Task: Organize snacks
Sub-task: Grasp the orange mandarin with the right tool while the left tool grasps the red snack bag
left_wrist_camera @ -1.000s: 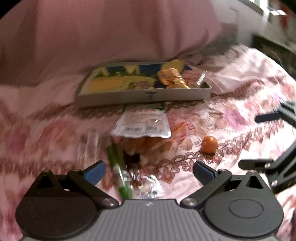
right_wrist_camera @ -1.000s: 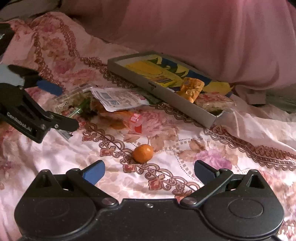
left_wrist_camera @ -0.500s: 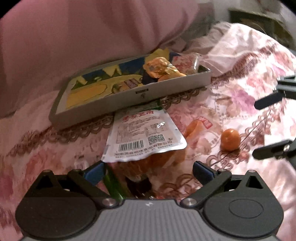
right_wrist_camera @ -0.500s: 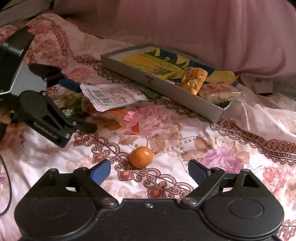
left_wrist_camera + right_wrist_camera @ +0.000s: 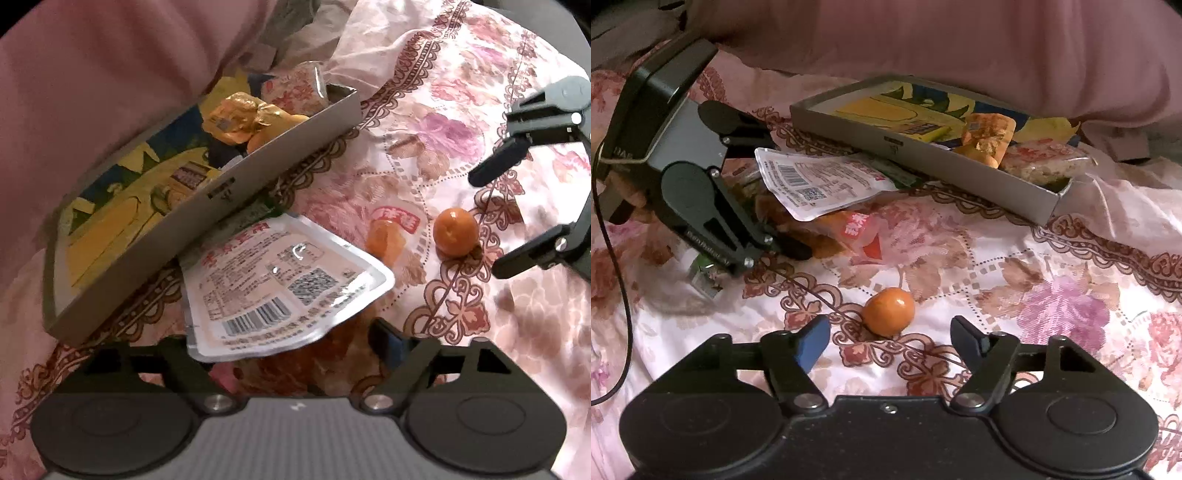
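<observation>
on the silver snack pouch (image 5: 280,284) a barcode, a square scan code and rows of small print are being shown, too fine to be read; its red heading characters are blurred. white characters on a red label are being displayed on the orange packet (image 5: 855,230), not legible. raised lettering beginning "gen" is being seen on the left gripper (image 5: 783,236), partly blurred.

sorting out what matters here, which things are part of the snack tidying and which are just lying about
Job: box, white packet, orange packet, orange ball, gold packet, pink packet, left tool, right tool.

Lying about: bedspread, pink pillow.
</observation>
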`<move>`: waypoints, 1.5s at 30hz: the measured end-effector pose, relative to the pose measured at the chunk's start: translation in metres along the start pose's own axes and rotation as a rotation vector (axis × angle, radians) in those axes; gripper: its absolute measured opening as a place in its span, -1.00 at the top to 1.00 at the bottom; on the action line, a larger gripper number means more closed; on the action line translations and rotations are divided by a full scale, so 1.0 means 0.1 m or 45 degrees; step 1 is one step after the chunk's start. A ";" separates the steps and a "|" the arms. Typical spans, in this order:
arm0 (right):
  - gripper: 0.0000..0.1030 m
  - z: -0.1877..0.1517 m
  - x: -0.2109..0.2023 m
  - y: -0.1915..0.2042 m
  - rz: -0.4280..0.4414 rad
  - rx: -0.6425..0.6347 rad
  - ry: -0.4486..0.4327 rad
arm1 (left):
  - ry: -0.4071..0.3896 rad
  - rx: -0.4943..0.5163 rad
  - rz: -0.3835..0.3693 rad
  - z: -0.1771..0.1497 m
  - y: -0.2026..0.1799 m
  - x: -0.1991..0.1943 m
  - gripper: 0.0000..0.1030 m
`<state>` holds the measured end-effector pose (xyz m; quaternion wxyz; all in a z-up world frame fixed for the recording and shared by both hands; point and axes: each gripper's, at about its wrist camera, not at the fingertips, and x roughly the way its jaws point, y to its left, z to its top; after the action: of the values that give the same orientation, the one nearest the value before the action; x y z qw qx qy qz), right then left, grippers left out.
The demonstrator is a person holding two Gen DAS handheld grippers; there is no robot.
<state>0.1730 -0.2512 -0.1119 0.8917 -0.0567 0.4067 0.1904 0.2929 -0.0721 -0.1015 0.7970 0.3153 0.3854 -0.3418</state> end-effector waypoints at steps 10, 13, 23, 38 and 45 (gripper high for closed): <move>0.04 0.01 0.19 -0.03 0.025 0.084 0.001 | 0.061 -0.017 -0.008 0.04 0.08 0.03 -0.41; 0.09 0.00 0.23 0.00 0.009 0.061 0.005 | 0.077 -0.018 0.014 0.06 0.04 0.01 -0.37; 0.31 0.01 0.20 0.05 -0.022 0.030 0.013 | 0.142 -0.015 0.069 0.14 -0.18 -0.05 -0.26; 0.31 -0.02 0.00 0.05 0.004 0.102 0.057 | 0.150 -0.147 0.069 0.13 -0.53 -0.37 -0.15; 0.31 -0.05 -0.15 0.00 0.021 0.165 0.056 | 0.125 -0.211 0.110 0.09 -0.61 -0.50 0.01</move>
<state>0.1603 -0.2569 -0.1043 0.8827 0.0002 0.4383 0.1698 0.2248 -0.0983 -0.0699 0.8145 0.2809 0.4369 -0.2584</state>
